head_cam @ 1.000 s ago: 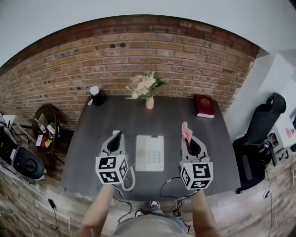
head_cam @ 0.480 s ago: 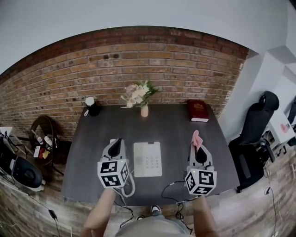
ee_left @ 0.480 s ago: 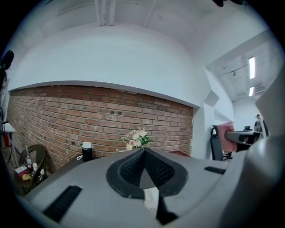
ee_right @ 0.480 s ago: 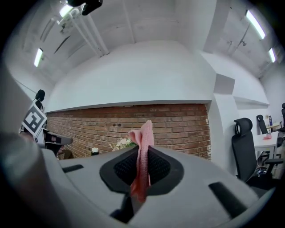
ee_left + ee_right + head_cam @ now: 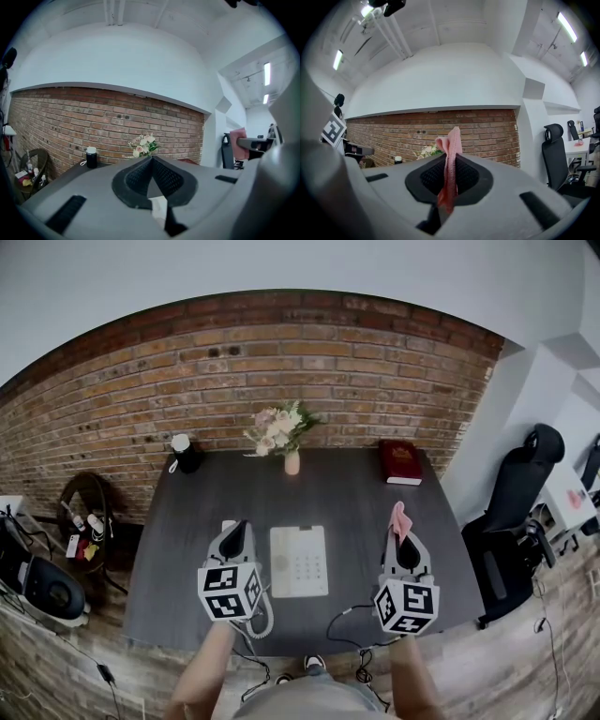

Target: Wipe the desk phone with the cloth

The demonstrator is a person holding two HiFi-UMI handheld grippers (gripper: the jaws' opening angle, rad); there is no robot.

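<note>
Right gripper [image 5: 403, 542] is pinching the pink cloth [image 5: 450, 154]; left gripper [image 5: 234, 532] is clenching nothing. Head view alone is showing the whole white phone [image 5: 299, 561].

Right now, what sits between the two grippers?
The desk phone lies between the left gripper and the right gripper, which clamps the cloth; the head view shows it.
</note>
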